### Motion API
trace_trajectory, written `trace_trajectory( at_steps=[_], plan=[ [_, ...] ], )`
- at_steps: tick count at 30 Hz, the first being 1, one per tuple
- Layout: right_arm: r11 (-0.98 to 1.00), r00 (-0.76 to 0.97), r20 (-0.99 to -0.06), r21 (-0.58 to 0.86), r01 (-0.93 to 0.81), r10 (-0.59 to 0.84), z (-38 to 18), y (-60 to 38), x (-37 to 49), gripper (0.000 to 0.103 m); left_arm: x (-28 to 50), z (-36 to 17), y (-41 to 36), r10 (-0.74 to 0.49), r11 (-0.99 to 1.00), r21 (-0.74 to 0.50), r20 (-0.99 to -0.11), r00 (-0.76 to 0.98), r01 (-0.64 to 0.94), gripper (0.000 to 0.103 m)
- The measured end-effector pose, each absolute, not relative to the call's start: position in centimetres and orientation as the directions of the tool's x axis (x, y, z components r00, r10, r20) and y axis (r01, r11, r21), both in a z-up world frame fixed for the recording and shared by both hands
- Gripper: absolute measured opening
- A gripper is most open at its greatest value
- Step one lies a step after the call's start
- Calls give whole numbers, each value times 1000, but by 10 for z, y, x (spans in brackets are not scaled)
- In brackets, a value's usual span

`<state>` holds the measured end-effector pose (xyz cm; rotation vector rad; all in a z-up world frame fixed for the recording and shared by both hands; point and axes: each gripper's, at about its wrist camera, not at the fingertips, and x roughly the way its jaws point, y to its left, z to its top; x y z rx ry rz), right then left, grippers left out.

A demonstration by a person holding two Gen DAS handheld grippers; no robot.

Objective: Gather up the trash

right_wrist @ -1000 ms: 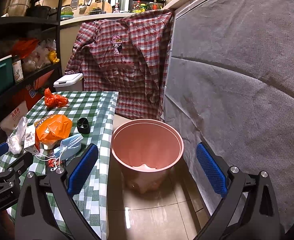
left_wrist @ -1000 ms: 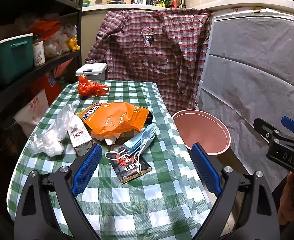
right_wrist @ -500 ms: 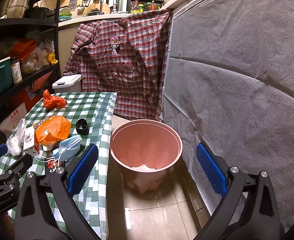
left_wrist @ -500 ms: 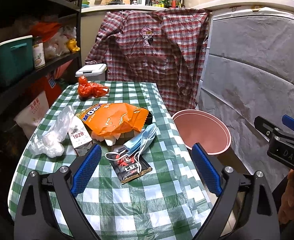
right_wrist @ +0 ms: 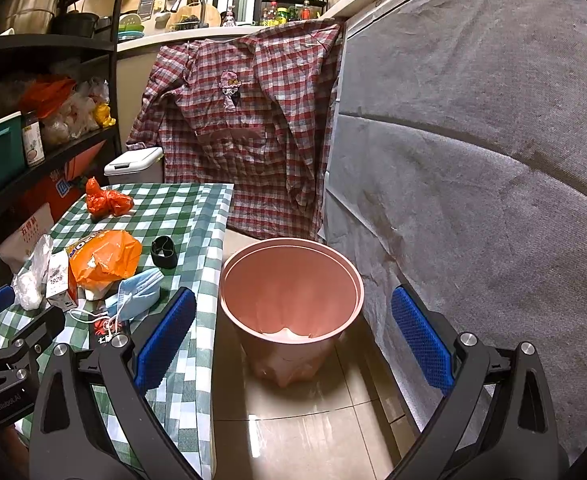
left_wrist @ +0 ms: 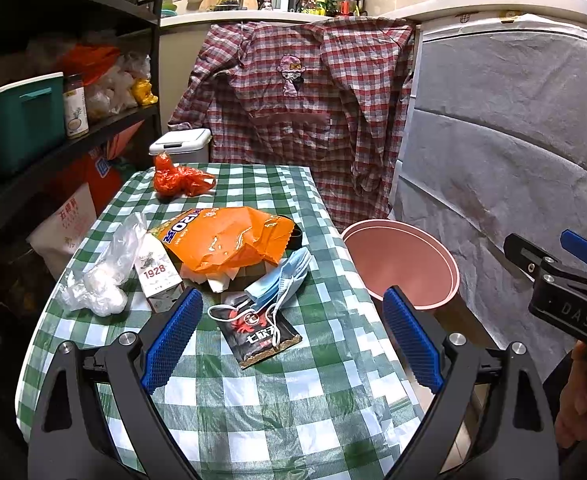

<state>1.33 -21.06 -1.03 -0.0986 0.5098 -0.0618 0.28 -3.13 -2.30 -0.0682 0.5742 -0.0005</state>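
Trash lies on the green checked table (left_wrist: 253, 400): an orange snack bag (left_wrist: 229, 242), a blue face mask (left_wrist: 281, 280), a black sachet (left_wrist: 259, 334), a white 1928 carton (left_wrist: 155, 276), a clear plastic bag (left_wrist: 105, 280), a red bag (left_wrist: 177, 180) and a black ring (right_wrist: 164, 252). A pink bin (left_wrist: 401, 264) stands on the floor right of the table; it also shows in the right wrist view (right_wrist: 289, 296). My left gripper (left_wrist: 291, 344) is open and empty above the table's near part. My right gripper (right_wrist: 291, 344) is open and empty, facing the bin.
A plaid shirt (left_wrist: 305, 112) hangs behind the table. Dark shelves (left_wrist: 53, 136) with a teal box stand at the left. A grey covered surface (right_wrist: 473, 160) fills the right. A white lidded bin (left_wrist: 181, 146) sits behind the table.
Both grippers have shifted only slightly; the views are nearly the same. Nothing was picked up or let go.
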Motion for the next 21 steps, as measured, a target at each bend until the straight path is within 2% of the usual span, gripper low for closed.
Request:
trace_trajectory(
  at_steps=[14, 21],
  plan=[
    [993, 871, -484, -109, 33, -83, -10, -211, 14, 96, 3, -22, -31, -22, 997, -68, -543, 839, -18, 89],
    [995, 869, -490, -99, 23, -69, -10, -210, 12, 85, 2, -19, -33, -27, 998, -66, -538, 843, -10, 88]
  ],
)
